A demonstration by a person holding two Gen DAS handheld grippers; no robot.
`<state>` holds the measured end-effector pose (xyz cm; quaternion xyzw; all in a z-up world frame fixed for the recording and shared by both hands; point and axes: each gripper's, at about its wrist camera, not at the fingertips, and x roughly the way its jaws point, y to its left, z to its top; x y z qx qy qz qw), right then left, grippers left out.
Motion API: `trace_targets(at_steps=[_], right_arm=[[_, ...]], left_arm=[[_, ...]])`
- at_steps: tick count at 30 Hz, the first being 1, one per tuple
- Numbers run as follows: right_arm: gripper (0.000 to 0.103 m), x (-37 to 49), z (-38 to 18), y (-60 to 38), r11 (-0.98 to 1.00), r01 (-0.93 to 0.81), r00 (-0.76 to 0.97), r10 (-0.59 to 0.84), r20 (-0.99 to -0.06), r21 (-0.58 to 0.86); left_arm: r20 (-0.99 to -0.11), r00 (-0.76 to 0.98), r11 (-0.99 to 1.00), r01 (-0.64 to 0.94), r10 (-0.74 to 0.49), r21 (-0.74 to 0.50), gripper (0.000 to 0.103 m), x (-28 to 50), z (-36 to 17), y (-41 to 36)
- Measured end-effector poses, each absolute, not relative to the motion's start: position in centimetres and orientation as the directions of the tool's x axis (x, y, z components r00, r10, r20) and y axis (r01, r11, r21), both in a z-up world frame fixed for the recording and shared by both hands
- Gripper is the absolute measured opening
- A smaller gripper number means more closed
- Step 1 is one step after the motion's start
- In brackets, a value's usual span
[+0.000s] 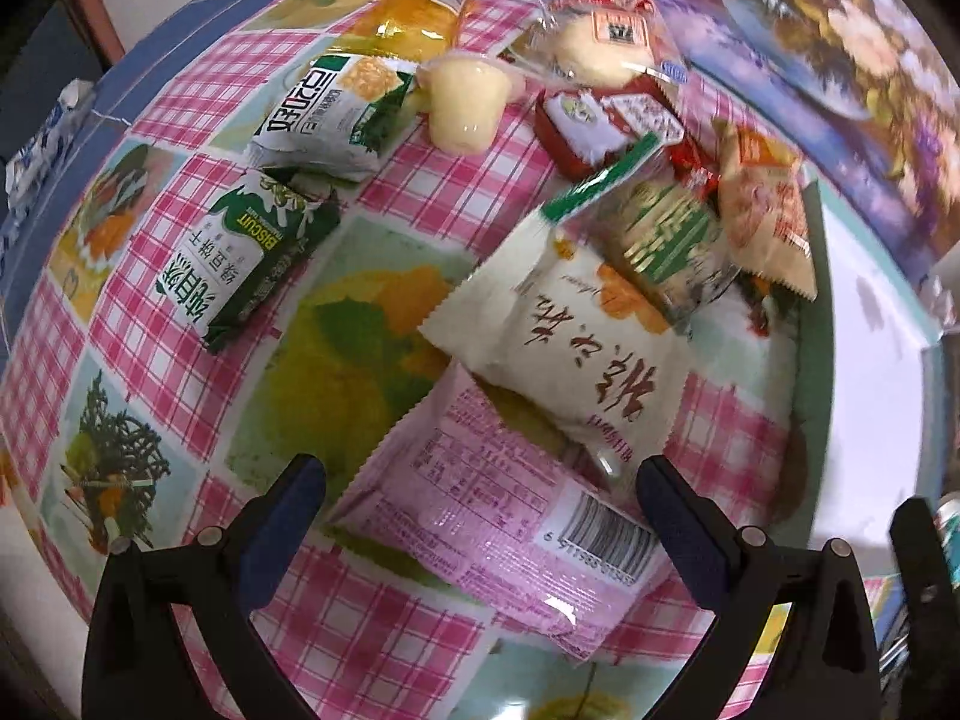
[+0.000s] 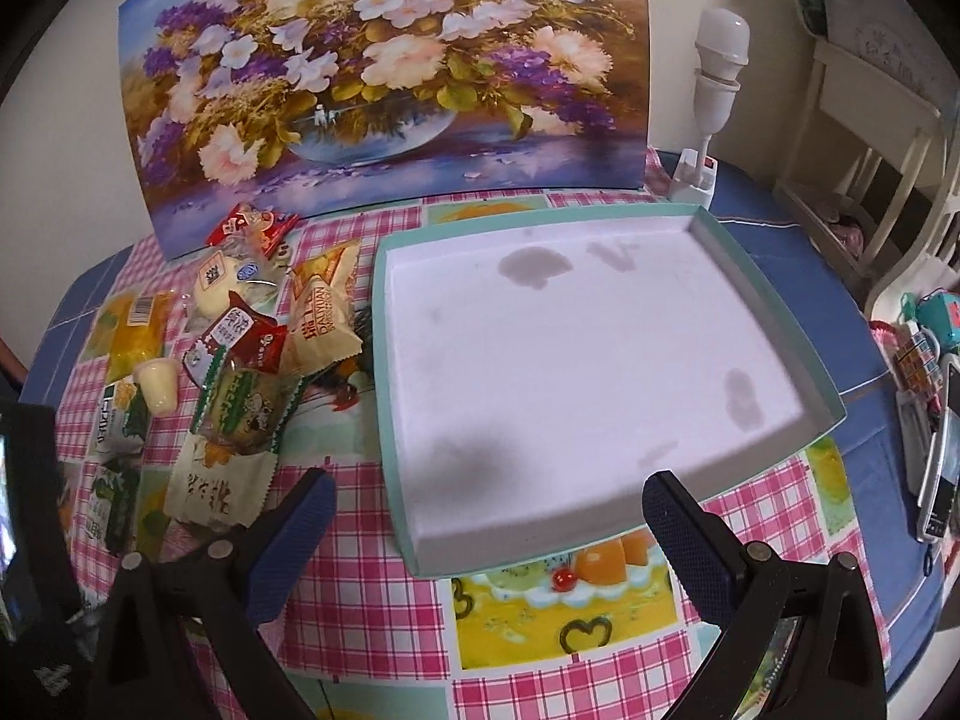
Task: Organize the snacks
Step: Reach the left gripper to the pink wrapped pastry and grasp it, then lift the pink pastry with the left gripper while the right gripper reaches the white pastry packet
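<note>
Pink plastic wrapping of a snack packet (image 1: 510,516) lies between the spread fingers of the left hand-held gripper (image 1: 480,498), ungrasped, with a cream packet (image 1: 576,336) overlapping its 12 o'clock edge. Closing here could drag both, or let the slick film slip. The right hand-held gripper (image 2: 489,510), also released, hovers over the empty teal tray (image 2: 828,396); the snack pile (image 2: 240,330) sits at its 9 o'clock on the checked tabletop (image 2: 372,612). Motion blur smears labels, and lower packets are partly buried.
</note>
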<state>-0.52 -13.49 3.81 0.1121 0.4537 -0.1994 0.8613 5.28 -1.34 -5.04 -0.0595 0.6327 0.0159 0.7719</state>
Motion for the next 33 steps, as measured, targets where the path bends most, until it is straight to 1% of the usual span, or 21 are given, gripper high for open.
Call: trace_targets(at_steps=[3,9,18,19,20,21,22,24,25,27,30,33], right_arm=[[0.103,-0.6,3.8,-13.5,0.896,0.443,0.508,-0.236,-0.828,0.016],[0.103,-0.8,3.6,-13.6,0.895,0.446,0.505,-0.222,-0.834,0.031],[0.103,-0.5,3.3,-12.9,0.908,0.417,0.507,-0.195,-0.840,0.041],[0.103,-0.5,3.3,-12.8,0.909,0.416,0.507,-0.193,-0.840,0.042],[0.103,-0.5,3.2,-12.8,0.909,0.414,0.508,-0.192,-0.840,0.042],[0.103,-0.5,3.2,-12.8,0.911,0.411,0.508,-0.192,-0.840,0.041],[0.103,-0.4,3.2,-12.7,0.912,0.408,0.509,-0.191,-0.839,0.040],[0.103,-0.3,3.2,-12.5,0.916,0.401,0.512,-0.190,-0.838,0.037],[0.103,-0.2,3.2,-12.4,0.918,0.396,0.514,-0.190,-0.837,0.035],[0.103,-0.1,3.2,-12.1,0.922,0.387,0.517,-0.188,-0.835,0.032],[0.103,0.1,3.2,-11.8,0.927,0.373,0.522,-0.181,-0.833,0.033],[0.103,0.5,3.1,-11.2,0.937,0.349,0.533,-0.171,-0.828,0.031]], left_arm=[[-0.981,0.193,0.995,-0.087,-0.024,-0.042,0.103,4.9,-5.5,-1.8],[-0.985,0.173,0.999,-0.044,0.017,0.010,0.103,3.7,-5.6,0.2],[-0.988,0.155,0.997,-0.078,-0.002,-0.014,0.103,1.7,-5.0,4.3],[-0.988,0.155,0.997,-0.075,-0.006,-0.017,0.101,1.6,-4.9,4.5],[-0.988,0.156,0.997,-0.071,-0.015,-0.027,0.090,1.4,-4.8,4.5],[-0.987,0.155,0.997,-0.066,-0.034,-0.045,0.075,1.1,-4.8,4.3],[-0.988,0.148,0.996,-0.062,-0.054,-0.063,0.066,1.0,-4.9,4.4],[-0.986,0.158,0.997,-0.053,-0.044,-0.053,0.053,0.7,-4.5,4.1],[-0.986,0.161,0.997,-0.053,-0.054,-0.063,0.049,0.5,-4.5,3.9],[-0.984,0.165,0.995,-0.055,-0.069,-0.079,0.044,0.3,-4.2,4.0],[-0.982,0.172,0.995,-0.056,-0.078,-0.089,0.042,0.6,-3.7,4.3],[-0.981,0.178,0.992,-0.085,-0.077,-0.093,0.042,2.8,-3.7,4.6]])
